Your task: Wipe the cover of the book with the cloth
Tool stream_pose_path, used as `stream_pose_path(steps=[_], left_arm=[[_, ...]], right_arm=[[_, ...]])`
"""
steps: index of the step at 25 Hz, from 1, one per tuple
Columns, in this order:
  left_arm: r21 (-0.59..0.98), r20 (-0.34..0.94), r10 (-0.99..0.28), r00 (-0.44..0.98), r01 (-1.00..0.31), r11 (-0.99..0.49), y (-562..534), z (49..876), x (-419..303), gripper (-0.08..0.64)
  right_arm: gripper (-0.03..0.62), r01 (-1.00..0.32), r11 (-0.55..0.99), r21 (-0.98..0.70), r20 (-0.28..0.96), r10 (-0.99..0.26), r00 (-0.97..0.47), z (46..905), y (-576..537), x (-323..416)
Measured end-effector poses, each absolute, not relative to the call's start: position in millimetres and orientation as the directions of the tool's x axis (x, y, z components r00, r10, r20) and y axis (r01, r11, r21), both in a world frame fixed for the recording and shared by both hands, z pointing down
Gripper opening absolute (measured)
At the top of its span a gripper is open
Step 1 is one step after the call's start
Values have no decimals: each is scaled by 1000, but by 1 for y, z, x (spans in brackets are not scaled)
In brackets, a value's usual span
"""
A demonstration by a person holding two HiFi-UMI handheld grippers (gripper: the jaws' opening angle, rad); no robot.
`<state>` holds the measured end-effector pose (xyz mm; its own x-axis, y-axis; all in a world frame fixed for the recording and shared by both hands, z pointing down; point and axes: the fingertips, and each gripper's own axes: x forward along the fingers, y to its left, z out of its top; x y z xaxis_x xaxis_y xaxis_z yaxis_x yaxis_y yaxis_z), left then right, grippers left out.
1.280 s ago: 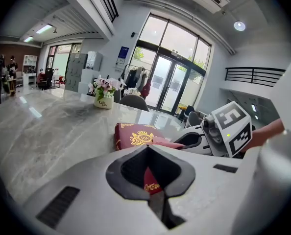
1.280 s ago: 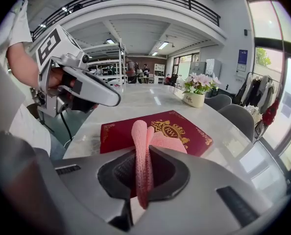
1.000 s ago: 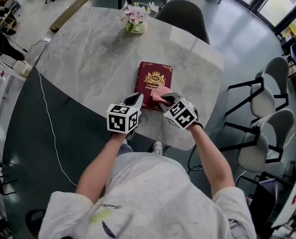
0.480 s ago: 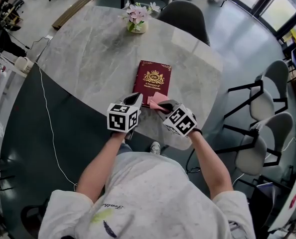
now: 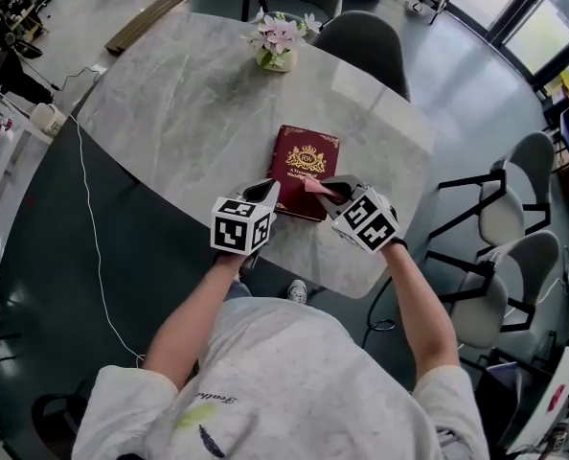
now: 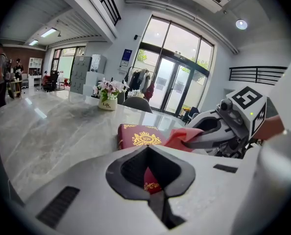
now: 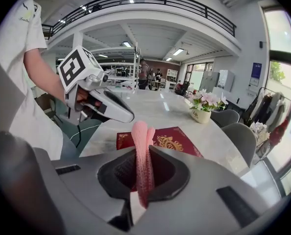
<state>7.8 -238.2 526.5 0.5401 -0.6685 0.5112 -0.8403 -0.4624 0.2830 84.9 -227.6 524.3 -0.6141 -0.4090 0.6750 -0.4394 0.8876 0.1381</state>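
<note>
Book (image 5: 305,172), dark red w/ a gold crest, lies flat and cover-up on the marble table (image 5: 189,94), toward the table's near-right edge. Everything else is placed from it.

On the book's near side stands a person in a pale T-shirt (image 5: 265,381), both forearms stretched out toward it, one gripper per hand.

L gripper (image 5: 268,191) sits at the book's near-left corner. Its jaws are pressed together w/ nothing in them; only the red cover shows through the hollow behind the tips. The tip looks just beside the corner, but whether it touches or is a hair clear I can't tell from either angle.

R gripper (image 5: 329,186) is over the book's near-right part, its jaws pinching a pink cloth (image 5: 315,186). The cloth is bunched into a narrow fold, pokes out past the tips and reaches onto the near end of the cover, just below the crest. The 2 grippers angle in toward each other, tips near but apart.

Beyond the book's far edge comes a stretch of bare marble, then a small flower pot (image 5: 278,44) w/ pink blooms near the table's far rim. Past that a grey chair (image 5: 361,46) is pushed in at the far side. 2 more chairs (image 5: 514,175) stand off the table, well apart to the book's right.
</note>
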Motion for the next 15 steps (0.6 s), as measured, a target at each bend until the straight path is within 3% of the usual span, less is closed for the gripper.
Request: stream_pose_path(steps=[15], left_arm=[[261, 501, -666, 552, -830, -492, -259, 519, -36, 6]], right_arm=[[14, -502, 823, 266, 678, -530, -510, 509, -324, 52]])
